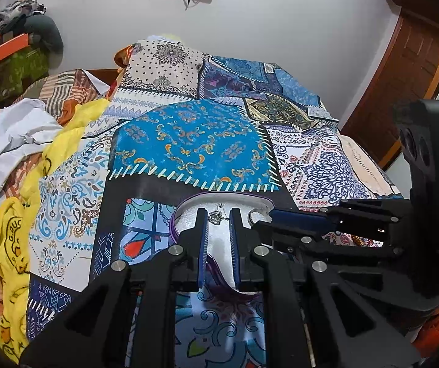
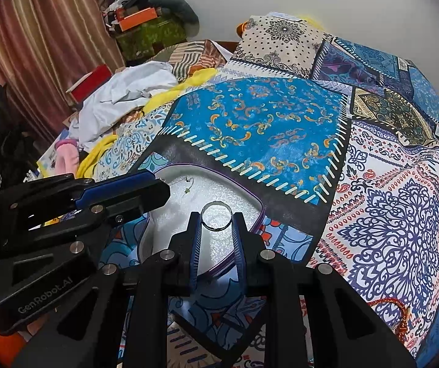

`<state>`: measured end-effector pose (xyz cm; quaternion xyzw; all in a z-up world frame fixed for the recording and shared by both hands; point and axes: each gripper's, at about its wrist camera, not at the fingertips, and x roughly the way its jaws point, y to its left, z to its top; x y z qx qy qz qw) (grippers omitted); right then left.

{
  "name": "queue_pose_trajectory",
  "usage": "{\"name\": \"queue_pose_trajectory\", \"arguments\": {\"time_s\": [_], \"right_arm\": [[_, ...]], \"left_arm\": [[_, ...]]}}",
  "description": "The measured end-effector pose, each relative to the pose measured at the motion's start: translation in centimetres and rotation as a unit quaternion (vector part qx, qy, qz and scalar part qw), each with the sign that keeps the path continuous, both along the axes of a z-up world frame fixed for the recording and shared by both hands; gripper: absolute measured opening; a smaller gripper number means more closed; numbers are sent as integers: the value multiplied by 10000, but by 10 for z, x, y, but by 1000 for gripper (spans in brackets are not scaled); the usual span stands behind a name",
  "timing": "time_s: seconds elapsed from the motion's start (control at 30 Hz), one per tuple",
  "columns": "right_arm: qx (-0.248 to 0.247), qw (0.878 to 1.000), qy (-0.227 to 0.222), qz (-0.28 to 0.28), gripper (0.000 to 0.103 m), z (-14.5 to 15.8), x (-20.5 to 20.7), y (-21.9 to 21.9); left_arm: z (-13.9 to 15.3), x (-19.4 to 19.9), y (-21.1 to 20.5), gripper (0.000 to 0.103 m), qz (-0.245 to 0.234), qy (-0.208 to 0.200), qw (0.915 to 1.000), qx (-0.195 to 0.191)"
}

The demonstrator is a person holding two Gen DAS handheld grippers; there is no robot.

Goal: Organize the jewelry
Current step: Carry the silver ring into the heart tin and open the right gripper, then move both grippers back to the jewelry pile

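Note:
A white foam-lined tray with a purple rim [image 2: 257, 204] lies on the patchwork bedspread; it also shows in the left wrist view [image 1: 185, 204]. My right gripper [image 2: 216, 219] is shut on a silver bangle [image 2: 216, 228] and holds it over the tray. My left gripper [image 1: 218, 214] is over the tray's left part, its jaws a little apart on either side of a small silver chain piece [image 1: 215, 216]; I cannot tell whether they grip it. The chain also shows in the right wrist view [image 2: 188, 185], beside the left gripper [image 2: 158, 187].
The patterned blue and white bedspread [image 2: 265, 122] covers the bed. Crumpled white cloth [image 2: 124, 92], a yellow cloth [image 1: 14, 245] and a pink item [image 2: 66, 153] lie at the left. An orange cord [image 2: 400, 316] lies at the right front. A wooden door [image 1: 409, 61] stands at the right.

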<state>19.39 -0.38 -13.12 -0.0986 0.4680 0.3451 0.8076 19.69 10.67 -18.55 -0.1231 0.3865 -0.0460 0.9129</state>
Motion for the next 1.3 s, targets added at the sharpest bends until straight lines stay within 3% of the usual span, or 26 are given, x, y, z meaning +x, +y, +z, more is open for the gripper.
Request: {"name": "queue_pose_trajectory", "arguments": {"time_s": [0.5,0.73,0.83,0.97,1.2,1.3], "right_arm": [[-56,9998,197,84,20,-3,1,4],[104,9999,76,-63,21,14,-4,-8],[117,9998,-118,-147,24,26,-10,-15],[143,9983,-491,-265,38,45,-19,-27],[196,9945,-916,-471,45,68,-35,-53],[227,9927,-1034,-586,46,74,-41,-68]], "left_arm": [[17,-20,1,12,112,-71,9995,294],[33,-36,5,16,258,-187,9986,431],[40,-41,1,20,277,-244,9979,525],[50,-47,-10,26,204,-341,9974,599],[69,-57,-35,50,109,-575,9951,792],[76,-60,-45,52,60,-635,9948,795]]}}
